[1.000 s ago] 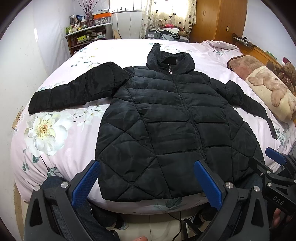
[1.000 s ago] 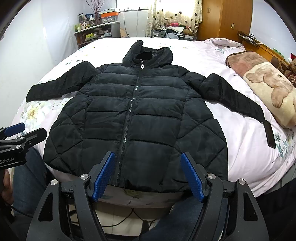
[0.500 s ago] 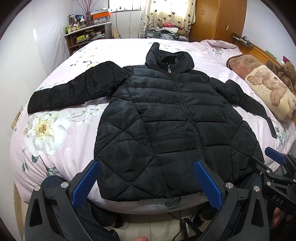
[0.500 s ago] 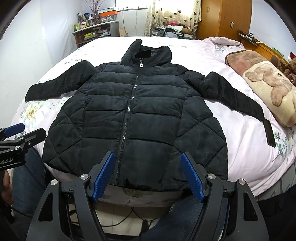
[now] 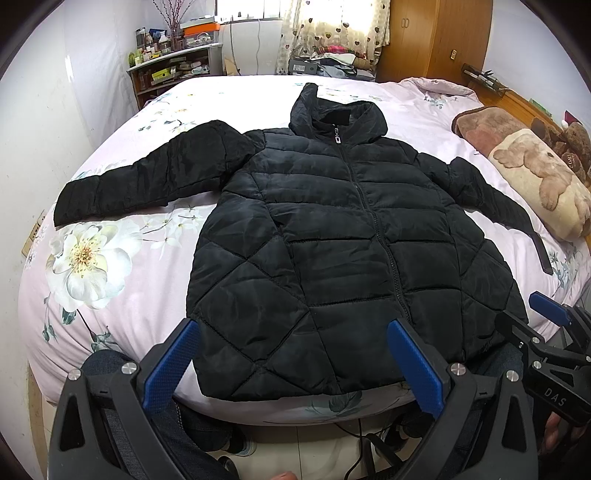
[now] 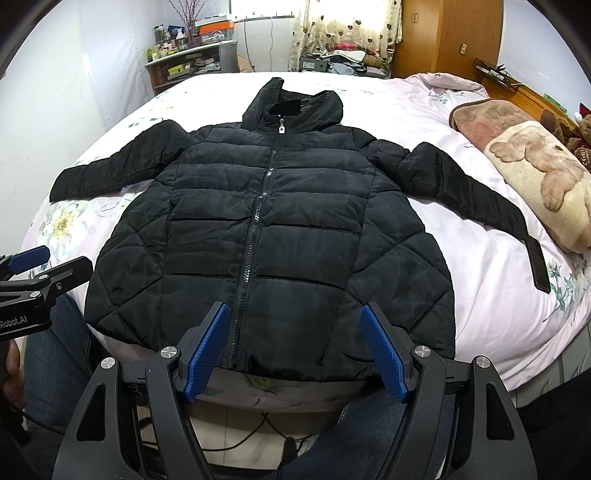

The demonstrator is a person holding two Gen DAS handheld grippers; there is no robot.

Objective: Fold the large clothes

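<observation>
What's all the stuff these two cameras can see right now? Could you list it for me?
jacket: one, black quilted, zipped, spread flat front-up on the bed, sleeves out to both sides
bed: one, pink sheet with white flower print, under the jacket
blanket: one, rolled, brown and cream with a bear picture, at the bed's right side
shelf: one, grey, crowded with small items, far left corner
wardrobe: one, wooden, far right
curtain: one, cream with dark hearts, at the window
left gripper: blue pads, open, empty, near the jacket's hem
right gripper: blue pads, open, empty, near the hem
</observation>
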